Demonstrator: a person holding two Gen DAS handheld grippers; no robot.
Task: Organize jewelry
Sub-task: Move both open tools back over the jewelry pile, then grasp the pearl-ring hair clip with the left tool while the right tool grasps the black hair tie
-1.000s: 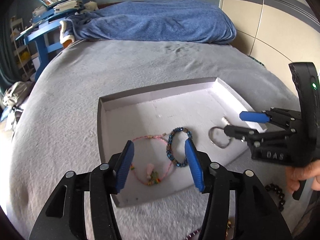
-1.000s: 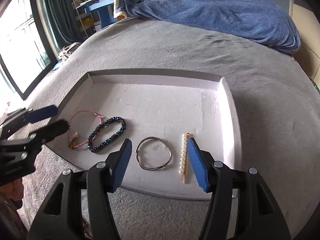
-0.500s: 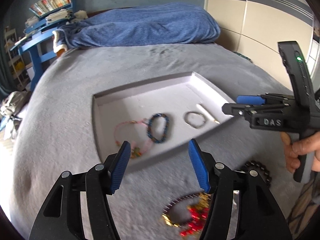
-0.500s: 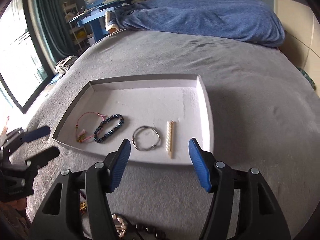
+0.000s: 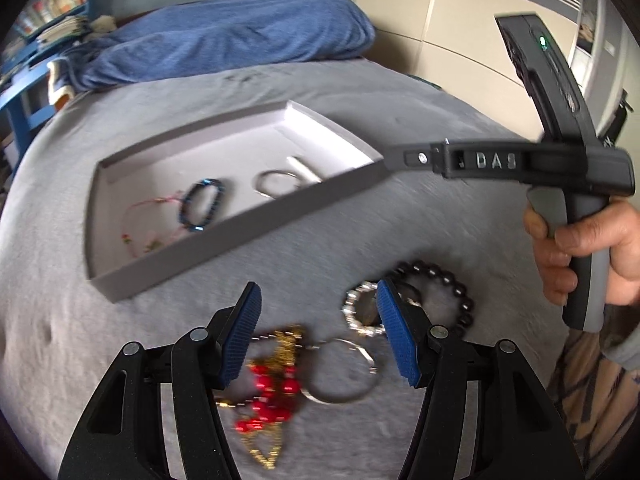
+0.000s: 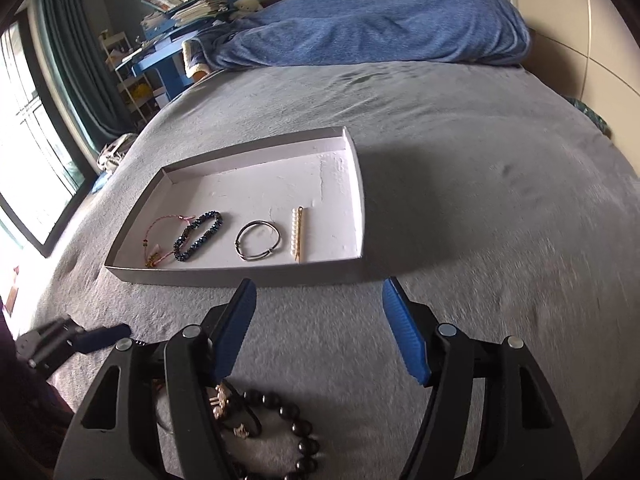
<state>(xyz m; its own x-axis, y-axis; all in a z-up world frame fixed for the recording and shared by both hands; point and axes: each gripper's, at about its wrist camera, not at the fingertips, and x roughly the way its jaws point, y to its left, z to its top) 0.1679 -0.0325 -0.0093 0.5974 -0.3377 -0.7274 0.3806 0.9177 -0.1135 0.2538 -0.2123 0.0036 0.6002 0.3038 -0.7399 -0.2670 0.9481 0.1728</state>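
Observation:
A shallow white tray (image 6: 356,184) lies on the grey bed and holds a pink cord bracelet (image 6: 160,236), a blue bead bracelet (image 6: 198,236), a silver bangle (image 6: 258,240) and a pearl hair clip (image 6: 298,232). The tray also shows in the left wrist view (image 5: 240,232). Loose jewelry lies in front of it: a red and gold bead piece (image 5: 272,396), a silver ring (image 5: 340,372), a sparkly ring bracelet (image 5: 360,312) and a dark bead bracelet (image 5: 448,292), which also shows in the right wrist view (image 6: 296,436). My left gripper (image 5: 318,332) is open and empty over this pile. My right gripper (image 6: 320,328) is open and empty, short of the tray.
A blue blanket (image 6: 380,24) lies heaped at the far end of the bed. A blue shelf with books (image 6: 180,8) and a window (image 6: 24,160) are to the left. A cream wardrobe (image 5: 480,20) stands to the right.
Both grippers have pulled back from the tray toward the near edge of the bed. The loose jewelry pile has come into view under them. Both stay open.

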